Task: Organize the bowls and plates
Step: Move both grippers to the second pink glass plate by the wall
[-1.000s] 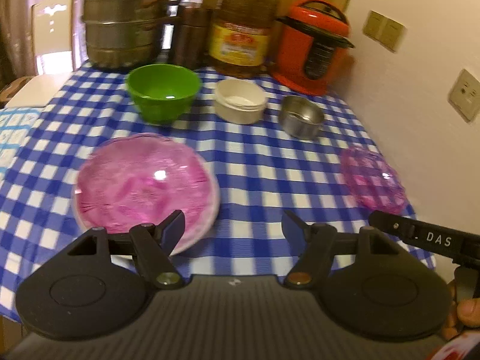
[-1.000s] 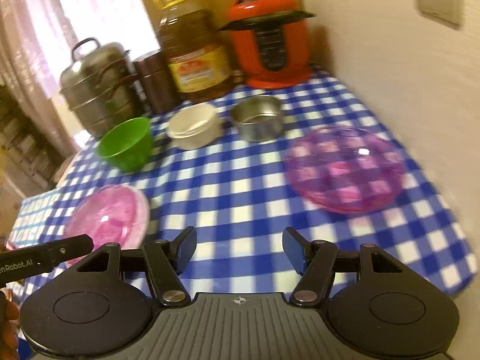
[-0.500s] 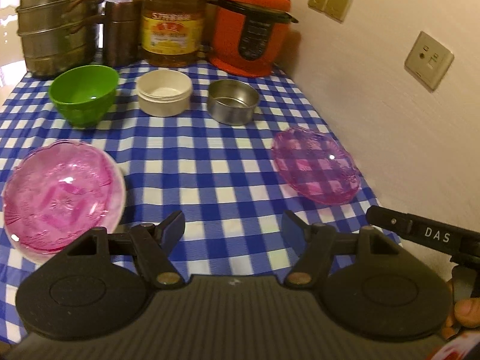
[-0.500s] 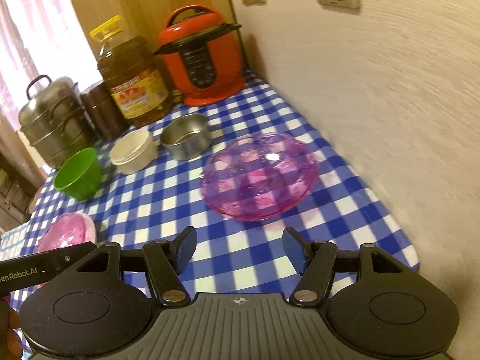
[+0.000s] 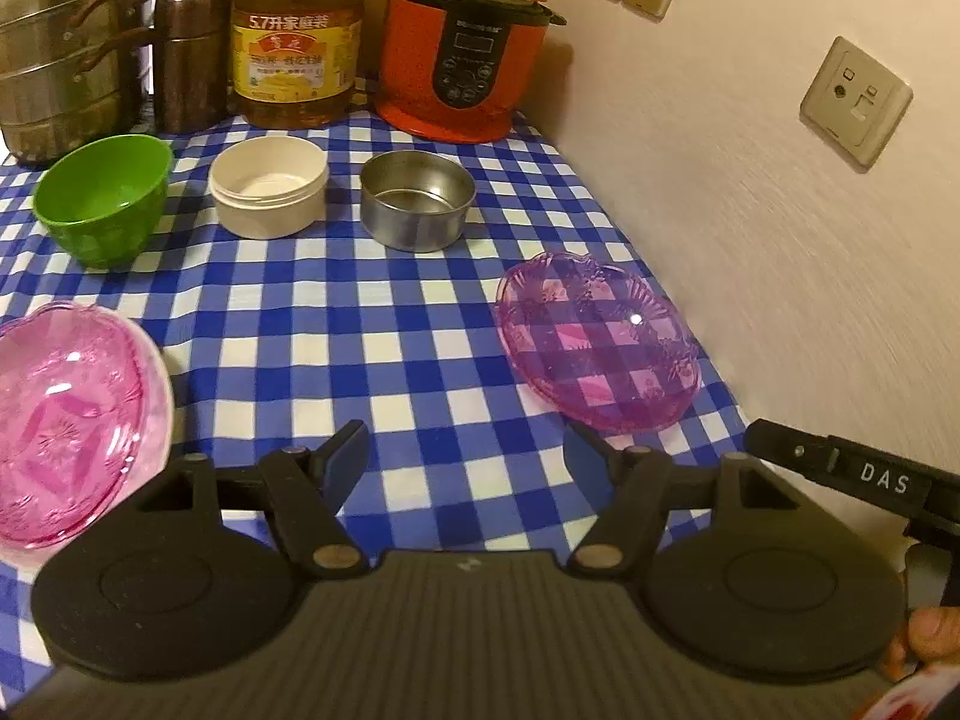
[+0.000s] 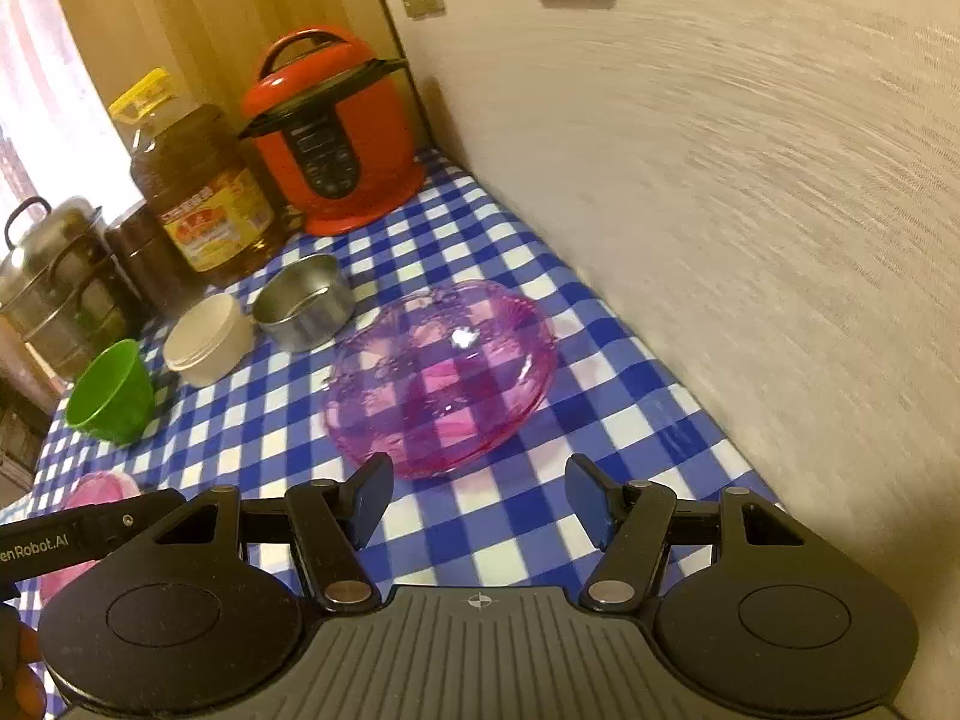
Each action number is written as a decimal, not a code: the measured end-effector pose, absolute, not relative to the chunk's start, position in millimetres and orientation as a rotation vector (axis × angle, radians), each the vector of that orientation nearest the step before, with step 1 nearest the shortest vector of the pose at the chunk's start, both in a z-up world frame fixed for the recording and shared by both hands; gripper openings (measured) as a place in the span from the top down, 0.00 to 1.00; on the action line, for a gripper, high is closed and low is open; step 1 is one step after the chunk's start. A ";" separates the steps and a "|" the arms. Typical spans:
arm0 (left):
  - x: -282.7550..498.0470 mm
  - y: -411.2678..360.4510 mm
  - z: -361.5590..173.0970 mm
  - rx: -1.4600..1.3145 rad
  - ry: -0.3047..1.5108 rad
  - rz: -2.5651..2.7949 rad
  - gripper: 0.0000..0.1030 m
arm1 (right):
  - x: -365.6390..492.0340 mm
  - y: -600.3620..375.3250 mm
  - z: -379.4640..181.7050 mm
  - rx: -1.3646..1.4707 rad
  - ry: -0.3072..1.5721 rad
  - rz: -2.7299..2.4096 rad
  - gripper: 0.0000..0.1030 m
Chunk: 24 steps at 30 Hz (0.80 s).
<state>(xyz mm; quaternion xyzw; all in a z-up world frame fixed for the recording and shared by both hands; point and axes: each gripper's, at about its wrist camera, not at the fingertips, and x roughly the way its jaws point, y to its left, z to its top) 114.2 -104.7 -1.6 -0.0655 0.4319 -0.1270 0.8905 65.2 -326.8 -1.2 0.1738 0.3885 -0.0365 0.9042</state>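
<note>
1. Left gripper point(image 5: 465, 450) and right gripper point(image 6: 480, 495): spread wide, empty, above table near edge.
2. Purple glass plate point(image 6: 438, 375) near right edge, just beyond right fingers.
3. Pink plate point(image 5: 66, 420) at left edge.
4. Farther back, a row: green bowl point(image 5: 102, 198), white bowl point(image 5: 270, 183), steel bowl point(image 5: 417, 198).
5. Red cooker point(image 5: 468, 42), oil bottle point(image 5: 297, 30) along far edge.

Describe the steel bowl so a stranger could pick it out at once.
Start at the red cooker at the back of the checked table, near the wall. Just in front of it runs a row of three bowls; the steel bowl is the one nearest the wall. It is the only bare metal one, straight-sided and empty, beside a cream bowl and a green bowl.
</note>
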 end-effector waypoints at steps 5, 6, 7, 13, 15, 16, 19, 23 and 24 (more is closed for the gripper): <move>133.1 -116.7 -11.9 -0.144 0.905 -0.271 0.34 | 74.8 -338.4 -8.7 0.363 0.804 -0.093 0.38; 137.1 -119.0 -14.6 -0.147 0.908 -0.271 0.34 | 77.3 -340.6 -10.9 0.362 0.806 -0.095 0.38; 141.0 -121.0 -17.5 -0.150 0.912 -0.270 0.34 | 79.7 -342.7 -13.3 0.363 0.810 -0.096 0.38; 162.8 -135.9 -35.1 -0.167 0.935 -0.277 0.34 | 95.4 -354.2 -27.7 0.379 0.829 -0.099 0.38; 170.0 -141.8 -40.9 -0.166 0.941 -0.282 0.35 | 101.8 -357.6 -33.0 0.386 0.838 -0.095 0.38; 173.7 -144.7 -43.9 -0.163 0.944 -0.283 0.35 | 104.7 -359.6 -35.6 0.391 0.842 -0.095 0.38; 182.7 -151.4 -52.2 -0.159 0.953 -0.286 0.36 | 114.5 -365.3 -43.6 0.404 0.860 -0.094 0.38; 193.5 -158.4 -61.0 -0.154 0.960 -0.286 0.38 | 125.6 -369.5 -51.6 0.397 0.877 -0.094 0.38; 196.2 -159.4 -62.9 -0.156 0.959 -0.285 0.39 | 128.6 -370.5 -53.3 0.395 0.880 -0.094 0.38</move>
